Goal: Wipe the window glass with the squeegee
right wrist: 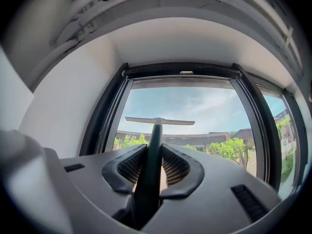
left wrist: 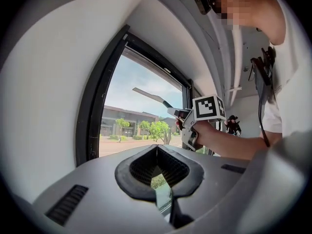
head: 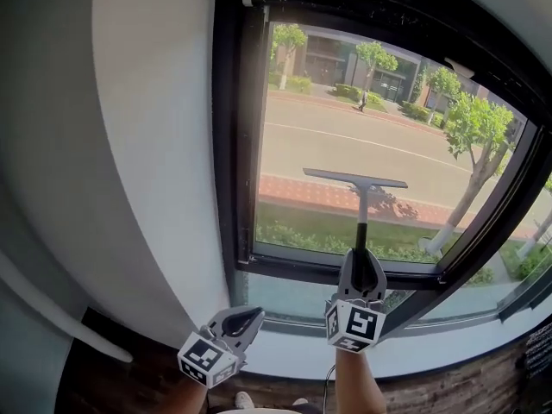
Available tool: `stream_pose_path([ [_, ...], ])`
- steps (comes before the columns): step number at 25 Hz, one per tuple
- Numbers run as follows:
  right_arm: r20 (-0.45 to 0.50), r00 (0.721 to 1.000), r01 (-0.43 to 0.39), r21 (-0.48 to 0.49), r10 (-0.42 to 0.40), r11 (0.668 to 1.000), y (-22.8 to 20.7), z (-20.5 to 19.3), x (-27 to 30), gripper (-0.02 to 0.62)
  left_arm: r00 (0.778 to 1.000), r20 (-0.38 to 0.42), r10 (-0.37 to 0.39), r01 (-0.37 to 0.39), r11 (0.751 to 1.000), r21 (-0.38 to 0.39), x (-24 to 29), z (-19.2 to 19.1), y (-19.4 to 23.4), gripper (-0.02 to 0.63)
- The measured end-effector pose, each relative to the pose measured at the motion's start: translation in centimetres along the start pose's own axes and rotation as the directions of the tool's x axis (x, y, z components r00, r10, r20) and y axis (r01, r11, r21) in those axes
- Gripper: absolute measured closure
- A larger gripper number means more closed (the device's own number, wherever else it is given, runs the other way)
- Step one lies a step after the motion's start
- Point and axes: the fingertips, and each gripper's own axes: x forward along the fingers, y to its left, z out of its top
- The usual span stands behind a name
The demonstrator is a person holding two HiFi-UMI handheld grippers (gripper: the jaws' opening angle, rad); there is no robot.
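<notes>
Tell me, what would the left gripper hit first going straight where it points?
Probably the window glass, low down: the left gripper points at it with nothing between. Depth is unclear; the frame might come first.

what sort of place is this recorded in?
Probably an indoor room facing a street: a tall black-framed window set in a plain white wall, with a paved road, green trees and low buildings outside it.

Dark wooden floor [head: 112, 378] under the person's pale shoe [head: 244, 399].
</notes>
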Motion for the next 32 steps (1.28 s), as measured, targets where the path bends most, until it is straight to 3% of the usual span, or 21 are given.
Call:
stream_pose_path([
  [8,0.097,0.993,-0.061,0.007,0.060,0.998,0.3,4.6,1.5,0.497,0.992,0.060,0.111,-0.112,0.994,0.012,-1.1,3.2,1.6,0.589],
  [16,0.219,0.972,-0.090,0.016,0.084,0.996,1.0,11.3,6.3,0.497,0.973,0.087,0.213,-0.218,0.974,0.055,-3.0,5.0,0.2,0.589],
  [22,0.256,0.964,-0.054,-0.043,0.063,0.998,4.0,15.4,10.3,0.497,0.969,0.116,0.219,-0.226,0.973,0.051,-5.3,6.1,0.9,0.591],
  [32,0.238,0.971,0.032,-0.036,-0.023,0.999,7.4,19.6,16.2,0.497,0.975,0.133,0.176,-0.182,0.983,0.034,-6.8,7.2,3.2,0.589],
])
